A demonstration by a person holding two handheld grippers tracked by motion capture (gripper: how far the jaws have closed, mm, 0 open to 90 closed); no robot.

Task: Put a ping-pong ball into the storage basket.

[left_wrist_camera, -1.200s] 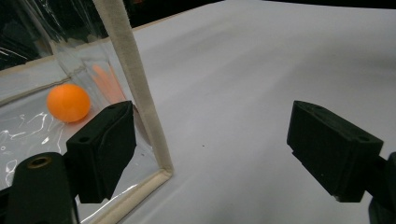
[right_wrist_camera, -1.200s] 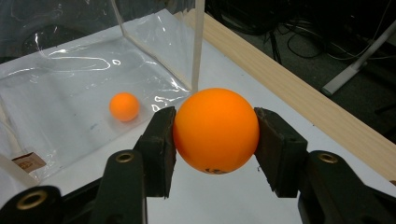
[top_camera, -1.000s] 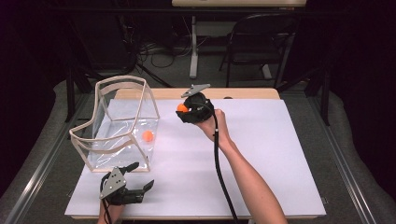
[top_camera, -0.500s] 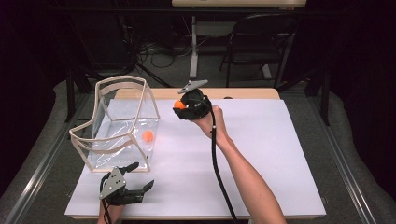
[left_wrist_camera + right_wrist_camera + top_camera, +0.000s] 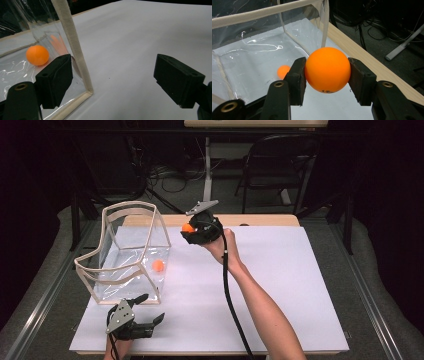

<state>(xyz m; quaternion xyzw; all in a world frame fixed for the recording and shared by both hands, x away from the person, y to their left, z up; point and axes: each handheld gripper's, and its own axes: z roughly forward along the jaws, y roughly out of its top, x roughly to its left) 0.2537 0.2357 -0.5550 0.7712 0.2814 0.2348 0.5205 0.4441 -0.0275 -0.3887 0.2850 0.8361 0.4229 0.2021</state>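
Note:
My right gripper [image 5: 190,231] is shut on an orange ball [image 5: 187,227], held above the table just right of a clear bin [image 5: 116,213] with a cream rim. Seen from the right gripper view, that ball [image 5: 327,70] sits squeezed between both pads, with the bin [image 5: 257,15] behind it. A second orange ball [image 5: 158,265] lies on the bin's floor; the right gripper view also catches this ball [image 5: 283,71], and it appears in the left gripper view [image 5: 37,55]. My left gripper [image 5: 150,312] rests open near the table's front left, beside the bin's corner post [image 5: 72,47].
A white sheet [image 5: 280,285] covers the table. The bare wooden edge [image 5: 260,220] runs along the far side. A black cable [image 5: 230,295] trails from the right gripper over the forearm. A folding chair [image 5: 280,165] and a desk leg stand beyond the table.
My right gripper has carried the held ball a little to the left and up, closer to the bin's top edge. The left gripper has stayed in place.

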